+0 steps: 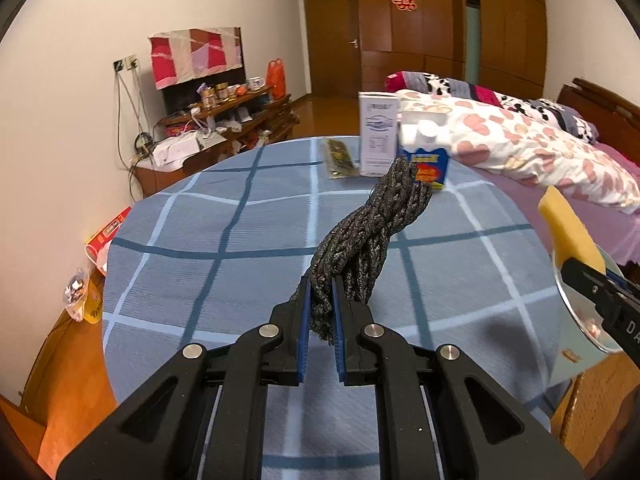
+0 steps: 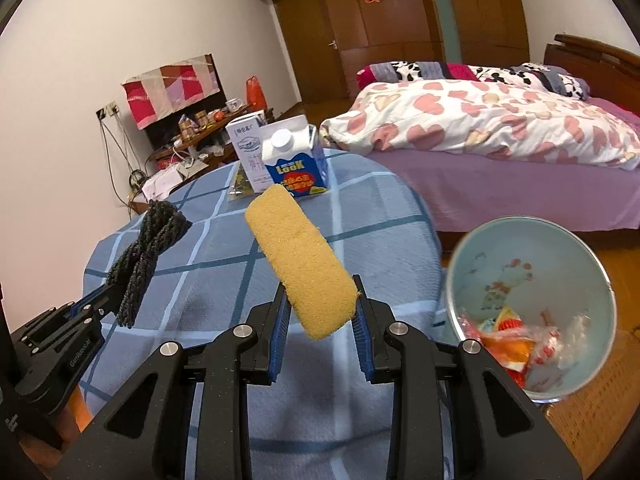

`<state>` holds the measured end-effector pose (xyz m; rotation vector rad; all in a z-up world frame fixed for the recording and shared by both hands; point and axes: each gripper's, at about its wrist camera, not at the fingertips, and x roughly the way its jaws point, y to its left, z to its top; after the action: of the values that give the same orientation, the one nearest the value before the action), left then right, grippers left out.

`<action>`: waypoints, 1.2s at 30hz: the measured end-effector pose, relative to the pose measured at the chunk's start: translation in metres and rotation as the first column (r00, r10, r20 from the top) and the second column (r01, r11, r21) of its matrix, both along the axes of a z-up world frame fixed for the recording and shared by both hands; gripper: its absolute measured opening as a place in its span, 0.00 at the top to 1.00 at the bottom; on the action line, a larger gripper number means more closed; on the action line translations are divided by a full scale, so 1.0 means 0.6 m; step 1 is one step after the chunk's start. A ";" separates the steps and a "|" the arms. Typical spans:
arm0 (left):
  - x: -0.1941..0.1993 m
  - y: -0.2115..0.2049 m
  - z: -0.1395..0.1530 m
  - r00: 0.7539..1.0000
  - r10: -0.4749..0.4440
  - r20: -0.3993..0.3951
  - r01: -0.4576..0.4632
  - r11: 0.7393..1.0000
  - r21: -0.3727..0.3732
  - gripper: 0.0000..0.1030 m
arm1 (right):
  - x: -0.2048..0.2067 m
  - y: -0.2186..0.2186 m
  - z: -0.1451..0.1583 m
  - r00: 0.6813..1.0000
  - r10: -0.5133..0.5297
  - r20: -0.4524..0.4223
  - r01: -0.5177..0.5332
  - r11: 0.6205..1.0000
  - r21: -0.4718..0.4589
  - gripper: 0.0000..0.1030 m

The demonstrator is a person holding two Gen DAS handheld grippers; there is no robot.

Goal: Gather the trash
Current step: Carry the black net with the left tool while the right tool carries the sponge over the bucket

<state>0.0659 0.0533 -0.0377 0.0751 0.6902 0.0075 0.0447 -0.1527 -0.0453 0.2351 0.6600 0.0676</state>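
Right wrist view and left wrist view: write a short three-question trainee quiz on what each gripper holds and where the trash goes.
1. True or false: the left gripper is shut on the dark cord bundle.
2. What does the right gripper hold? A) blue carton B) yellow sponge C) white box
3. Fill in: in the right wrist view, the bin with wrappers in it stands to the ____ of the table.

Key
1. True; the pads clamp the bundle's lower end.
2. B; the yellow sponge sits between the pads, while the blue carton and white box stand on the table's far side.
3. Right.
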 end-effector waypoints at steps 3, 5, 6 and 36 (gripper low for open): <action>-0.012 -0.014 0.004 1.000 -0.018 0.004 0.018 1.000 0.002 0.91 | -0.016 -0.011 0.001 1.000 -0.017 0.003 0.017 1.000 0.005 0.71; -0.021 -0.024 0.007 0.999 -0.032 0.008 0.032 0.999 0.005 0.91 | -0.026 -0.020 0.000 1.000 -0.029 0.005 0.029 1.000 0.009 0.71; -0.024 -0.029 0.008 0.999 -0.038 0.010 0.037 0.999 0.006 0.91 | -0.029 -0.022 0.001 0.999 -0.033 0.006 0.033 0.999 0.009 0.71; -0.078 -0.159 0.009 0.973 -0.232 -0.006 0.232 0.973 0.011 0.90 | -0.121 -0.144 -0.006 0.975 -0.223 0.011 0.223 0.974 0.033 0.71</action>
<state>0.0192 -0.0423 -0.0320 0.1669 0.6832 -0.2136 -0.0280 -0.2391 -0.0488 0.3380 0.6146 -0.1356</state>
